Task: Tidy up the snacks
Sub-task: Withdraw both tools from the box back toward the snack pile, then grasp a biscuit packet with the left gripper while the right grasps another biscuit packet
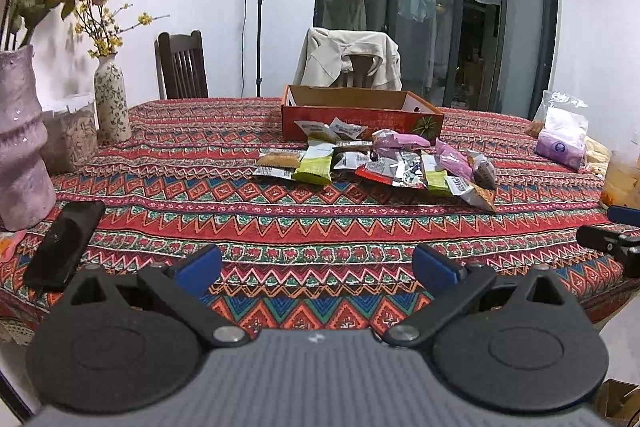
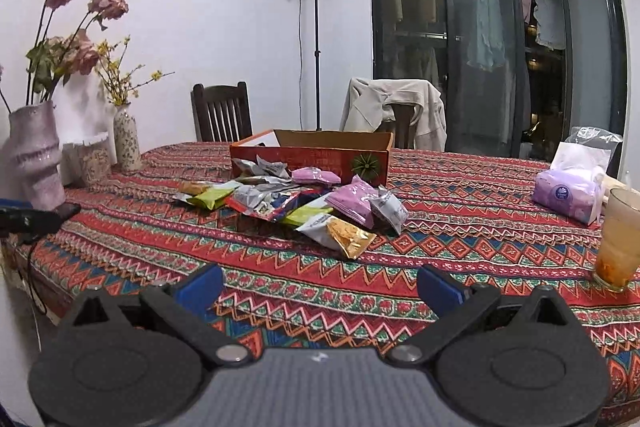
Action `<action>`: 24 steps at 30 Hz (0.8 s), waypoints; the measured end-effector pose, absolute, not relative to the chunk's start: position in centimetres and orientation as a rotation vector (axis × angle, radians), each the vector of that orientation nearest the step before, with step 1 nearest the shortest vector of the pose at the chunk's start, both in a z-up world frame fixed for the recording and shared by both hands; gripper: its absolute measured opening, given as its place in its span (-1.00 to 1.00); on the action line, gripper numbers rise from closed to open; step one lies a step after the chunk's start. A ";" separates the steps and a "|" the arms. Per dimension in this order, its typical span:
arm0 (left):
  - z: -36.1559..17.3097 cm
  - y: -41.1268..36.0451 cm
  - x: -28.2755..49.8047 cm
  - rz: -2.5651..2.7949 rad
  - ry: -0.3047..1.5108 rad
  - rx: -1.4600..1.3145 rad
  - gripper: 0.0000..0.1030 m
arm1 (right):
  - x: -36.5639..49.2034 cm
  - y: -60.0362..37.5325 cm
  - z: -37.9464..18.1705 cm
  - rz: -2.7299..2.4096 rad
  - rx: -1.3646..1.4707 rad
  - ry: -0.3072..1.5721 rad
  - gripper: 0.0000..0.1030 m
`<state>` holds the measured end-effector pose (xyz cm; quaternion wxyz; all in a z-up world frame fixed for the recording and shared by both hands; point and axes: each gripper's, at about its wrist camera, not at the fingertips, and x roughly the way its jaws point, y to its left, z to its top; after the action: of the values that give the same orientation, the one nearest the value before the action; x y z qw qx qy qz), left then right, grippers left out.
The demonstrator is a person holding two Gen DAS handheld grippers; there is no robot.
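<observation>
I have both claws hanging near the front edge of the surface, well short of the snacks. The left claw is spread wide with nothing between its blue pads, and the right claw is spread the same way, also empty.

The snack pile lies in a loose heap on the patterned cloth toward the far middle, just in front of the open cardboard box, which I judge to be where the packets go. From the right wrist view the nearest packet is the white and gold one, sticking out toward me at the near right of the heap. A purple packet sits just behind it, and a green packet lies at the left end.

These look like light, crinkly film pouches, puffed with air and probably slippery. I expect them to slide or flip if I push, and the contents may crush if I squeeze the belly. I would take each by its flat crimped end seam, starting with the white and gold one since nothing overlaps it.

A glass of drink stands near the right edge, so I would keep my right swing away from it.
</observation>
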<state>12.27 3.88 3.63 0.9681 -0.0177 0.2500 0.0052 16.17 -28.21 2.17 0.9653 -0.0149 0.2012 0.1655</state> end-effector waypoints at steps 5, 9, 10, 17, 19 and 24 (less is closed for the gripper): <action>2.8 4.2 14.6 0.014 0.543 -0.043 1.00 | 18.0 -28.1 1.9 0.326 -0.009 0.424 0.99; 2.2 4.8 17.2 0.020 0.579 -0.056 1.00 | 19.9 -28.0 1.2 0.317 -0.015 0.450 0.96; 2.1 4.9 18.1 0.022 0.586 -0.059 1.00 | 20.6 -28.0 1.1 0.315 -0.021 0.457 0.93; 1.8 5.8 25.0 0.011 0.574 -0.040 0.99 | 26.4 -26.9 -0.4 0.349 -0.092 0.512 0.67; 1.5 6.1 27.6 0.002 0.570 -0.022 0.94 | 28.4 -26.3 -0.9 0.380 -0.116 0.534 0.66; 0.4 7.3 34.8 -0.008 0.592 0.025 0.54 | 33.6 -24.9 -1.9 0.435 -0.175 0.568 0.64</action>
<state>34.79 7.32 0.37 0.9564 0.0122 0.2916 -0.0042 33.65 -24.88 -1.90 0.9329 -0.0857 0.2776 0.2126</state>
